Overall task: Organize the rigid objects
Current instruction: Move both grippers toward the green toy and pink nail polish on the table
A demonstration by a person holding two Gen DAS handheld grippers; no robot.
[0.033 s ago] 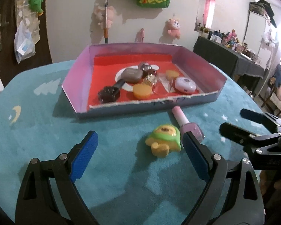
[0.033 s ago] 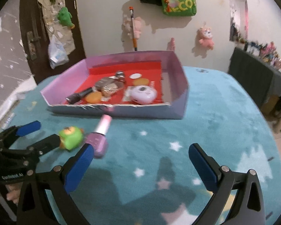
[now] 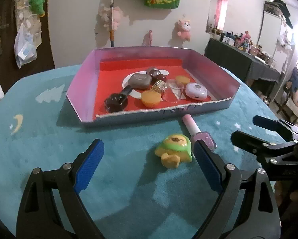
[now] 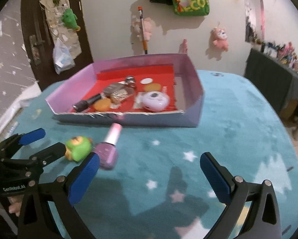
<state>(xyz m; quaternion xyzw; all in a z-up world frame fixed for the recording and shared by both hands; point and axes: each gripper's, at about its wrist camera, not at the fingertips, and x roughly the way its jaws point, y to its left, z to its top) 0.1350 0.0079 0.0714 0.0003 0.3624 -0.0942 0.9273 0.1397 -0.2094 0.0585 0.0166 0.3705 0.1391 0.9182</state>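
Toy (image 3: 174,151) and nail polish bottle (image 3: 200,134): on teal worktop (image 3: 49,145), before filled tray (image 3: 80,91). Left gripper (image 3: 149,169), right gripper (image 4: 149,176): fingers wide apart, holding nothing.

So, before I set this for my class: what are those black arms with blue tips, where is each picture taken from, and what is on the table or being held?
They are two hand-held grippers, one in each of a person's hands, each with a wide-angle camera looking along its two fingers. One picture is from the left gripper, the other from the right gripper; each also shows its partner at the edge.

On the blue cloth stands a shallow box with a red floor, already holding small things such as a dark bottle and a white round case. In front of it lie a yellow-green toy and a lilac nail polish bottle.

Both grippers are open and hold nothing.
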